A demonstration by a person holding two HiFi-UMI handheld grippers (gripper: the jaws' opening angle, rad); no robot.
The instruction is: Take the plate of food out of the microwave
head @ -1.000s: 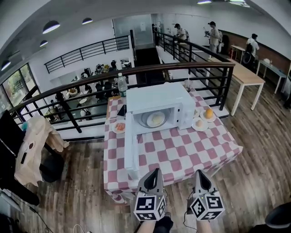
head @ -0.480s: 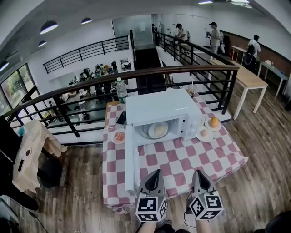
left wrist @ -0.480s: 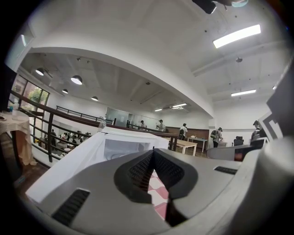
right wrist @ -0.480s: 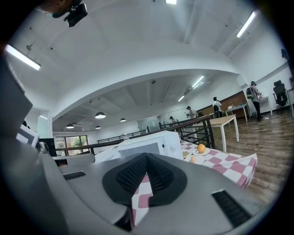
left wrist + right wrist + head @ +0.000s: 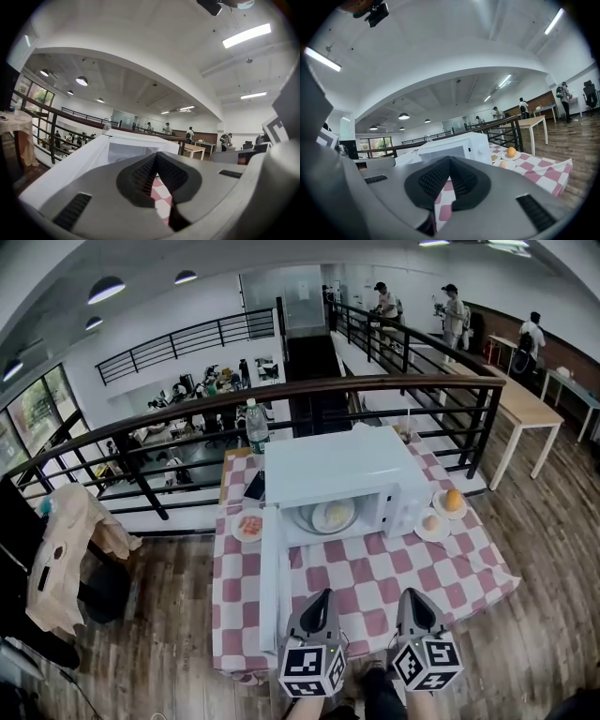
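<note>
The plate of food (image 5: 331,516) sits inside the microwave (image 5: 328,465). The door (image 5: 270,582) stands wide open on the left side. The microwave stands on a red and white checked worktop (image 5: 375,568). The left tool (image 5: 322,596) and the right tool (image 5: 411,596) are side by side over the near edge of the worktop, well apart from the plate. Both tools are closed tight and hold nothing. An orange (image 5: 453,500) lies to the right of the microwave.
</note>
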